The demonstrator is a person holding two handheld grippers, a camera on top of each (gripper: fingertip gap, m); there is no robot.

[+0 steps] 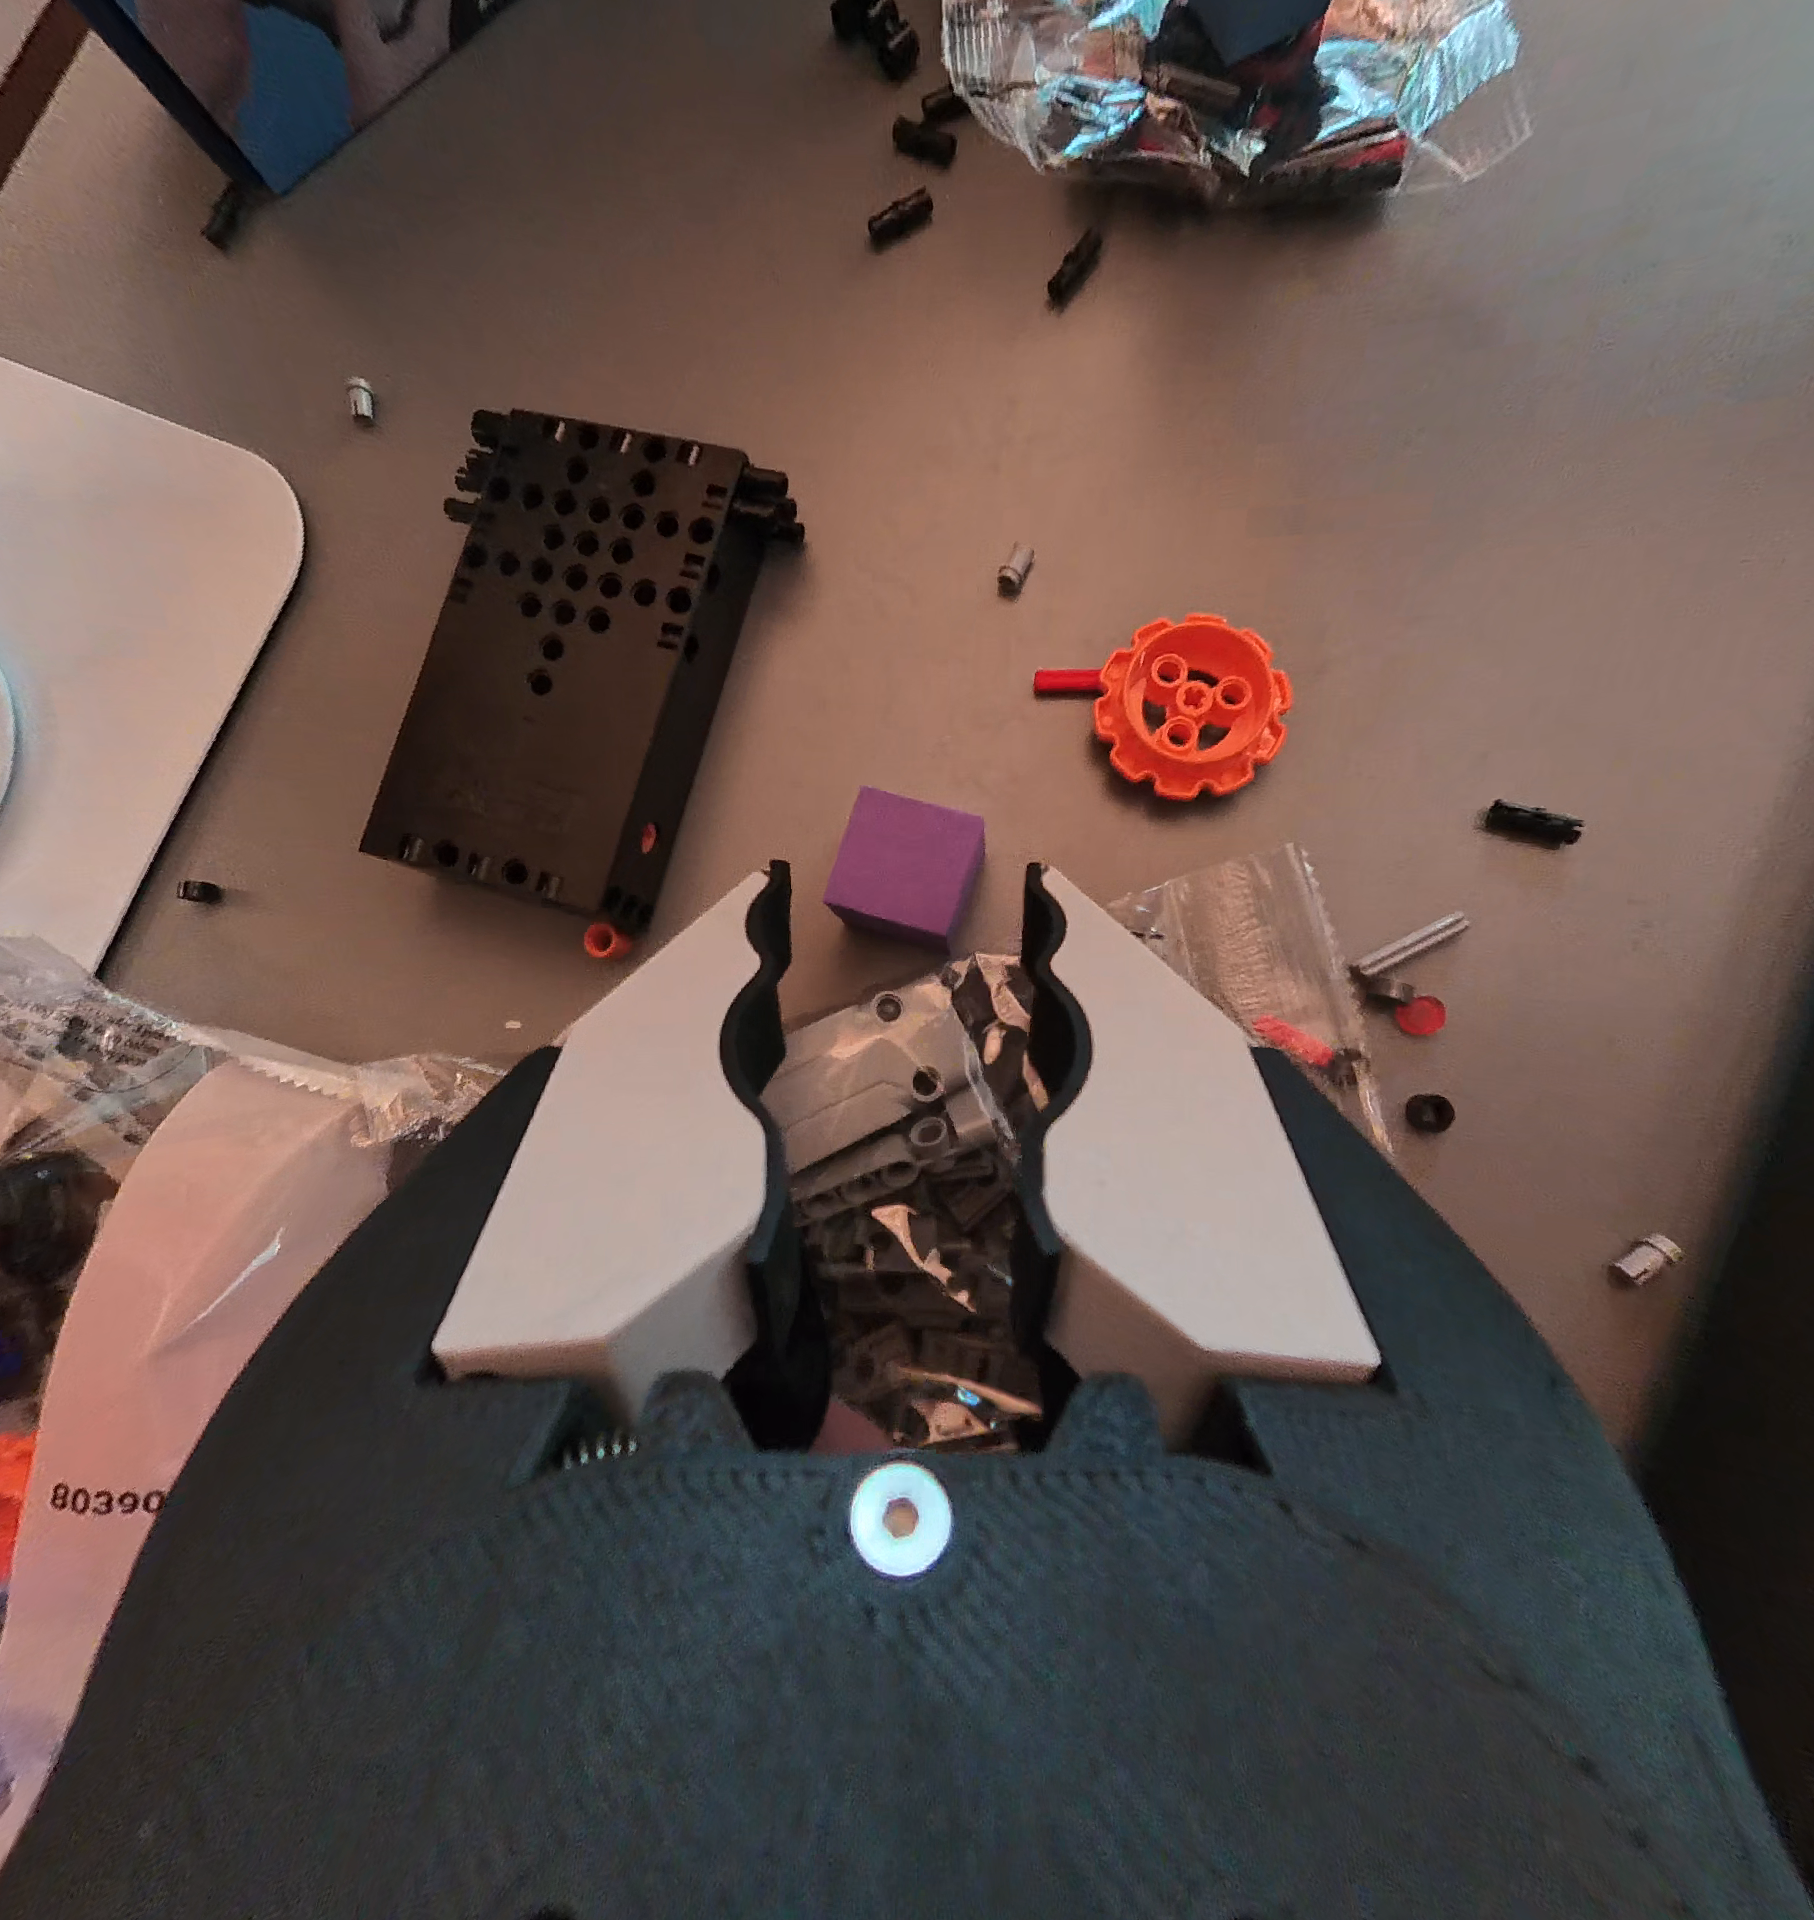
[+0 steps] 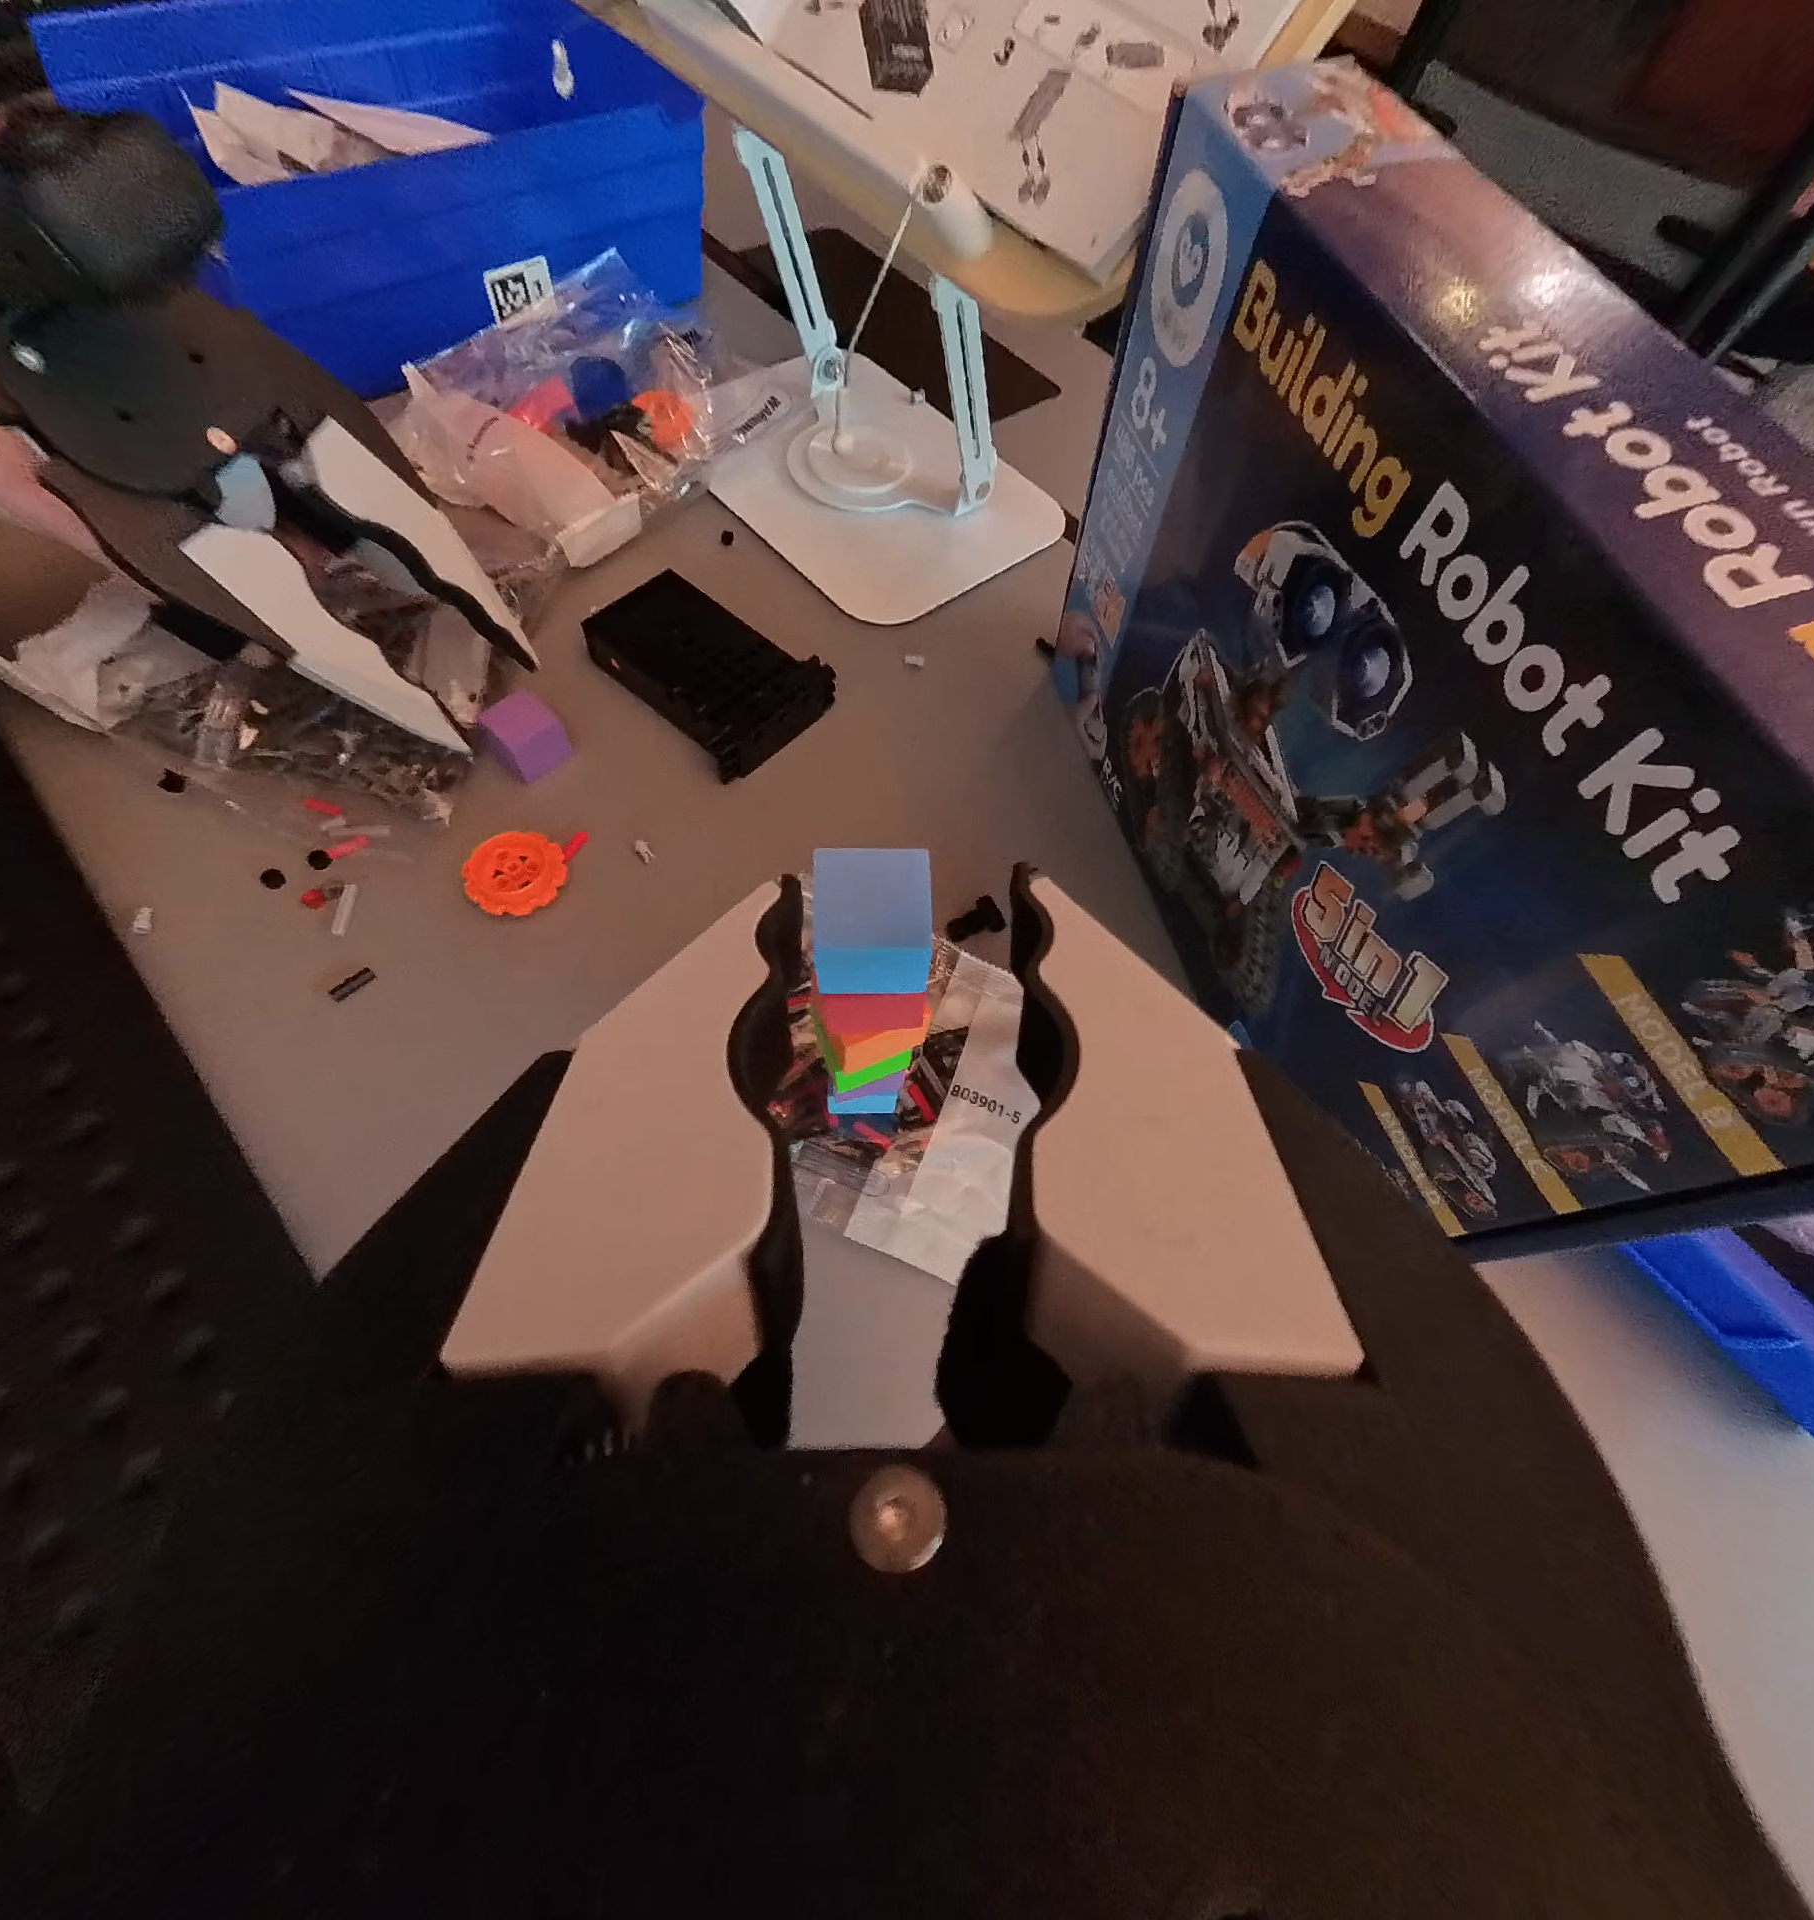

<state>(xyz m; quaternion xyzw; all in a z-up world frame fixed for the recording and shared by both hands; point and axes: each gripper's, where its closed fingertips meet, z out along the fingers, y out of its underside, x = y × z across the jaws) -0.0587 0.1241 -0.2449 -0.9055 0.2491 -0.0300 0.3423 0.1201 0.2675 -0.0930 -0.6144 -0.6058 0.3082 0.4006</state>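
Grippers hang over a cluttered grey table (image 1: pixel 1402 468). The left gripper (image 1: pixel 903 878) has its jaws spread and empty, over a clear bag of grey parts (image 1: pixel 882 1122), with a purple cube (image 1: pixel 903 868) on the table just beyond its tips. A black perforated block (image 1: pixel 570 655) lies to the left, an orange toothed wheel (image 1: pixel 1191 707) to the right. The right gripper (image 2: pixel 898 883) also has its jaws apart, holding nothing; between them shows a stack of coloured cubes (image 2: pixel 872 977), blue on top, standing by a small parts bag (image 2: pixel 934 1153). A kit box (image 2: pixel 1454 675) stands at the right.
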